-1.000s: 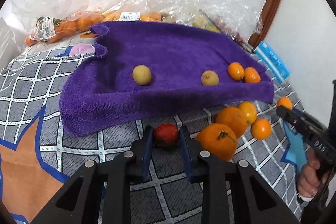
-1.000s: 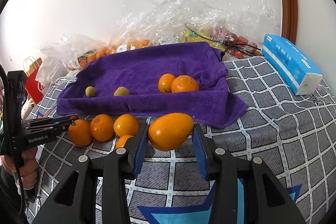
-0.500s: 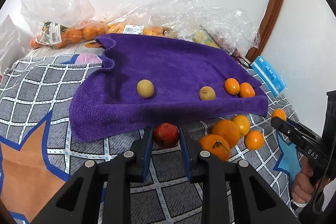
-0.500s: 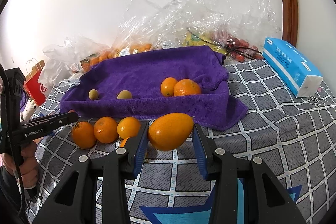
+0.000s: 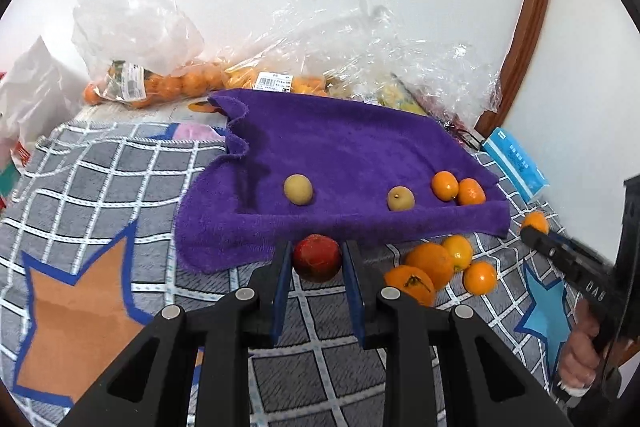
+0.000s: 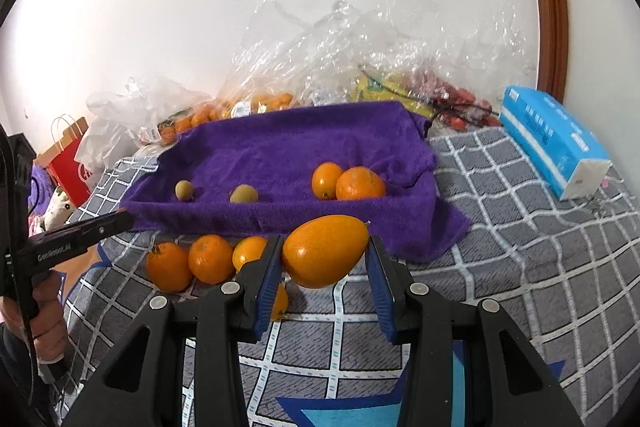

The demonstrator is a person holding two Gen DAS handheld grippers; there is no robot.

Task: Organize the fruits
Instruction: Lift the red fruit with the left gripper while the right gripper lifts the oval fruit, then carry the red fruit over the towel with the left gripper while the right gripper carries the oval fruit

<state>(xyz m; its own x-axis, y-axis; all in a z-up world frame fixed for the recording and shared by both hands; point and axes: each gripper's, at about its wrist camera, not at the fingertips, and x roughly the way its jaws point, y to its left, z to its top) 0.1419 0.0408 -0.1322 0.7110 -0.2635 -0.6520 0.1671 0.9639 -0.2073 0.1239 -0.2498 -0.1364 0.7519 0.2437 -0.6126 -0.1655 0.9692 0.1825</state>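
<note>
My left gripper (image 5: 316, 259) is shut on a small red fruit (image 5: 317, 257) and holds it above the quilt, just in front of the purple towel (image 5: 344, 151). My right gripper (image 6: 324, 253) is shut on a large egg-shaped orange fruit (image 6: 325, 251), also raised in front of the towel (image 6: 288, 151). On the towel lie two yellow-green fruits (image 5: 298, 189) (image 5: 400, 198) and two small oranges (image 5: 445, 185) (image 5: 471, 191). Several oranges (image 5: 430, 261) lie loose on the quilt by the towel's front edge; they also show in the right wrist view (image 6: 210, 259).
A grey checked quilt (image 5: 100, 195) covers the surface. Clear plastic bags of fruit (image 5: 160, 83) pile against the wall behind the towel. A blue tissue pack (image 6: 556, 143) lies at the right. A red paper bag (image 6: 70, 163) stands at far left.
Both grippers have risen with their fruits and now look down on the towel from higher. The fruits on the towel and the quilt have not moved.
</note>
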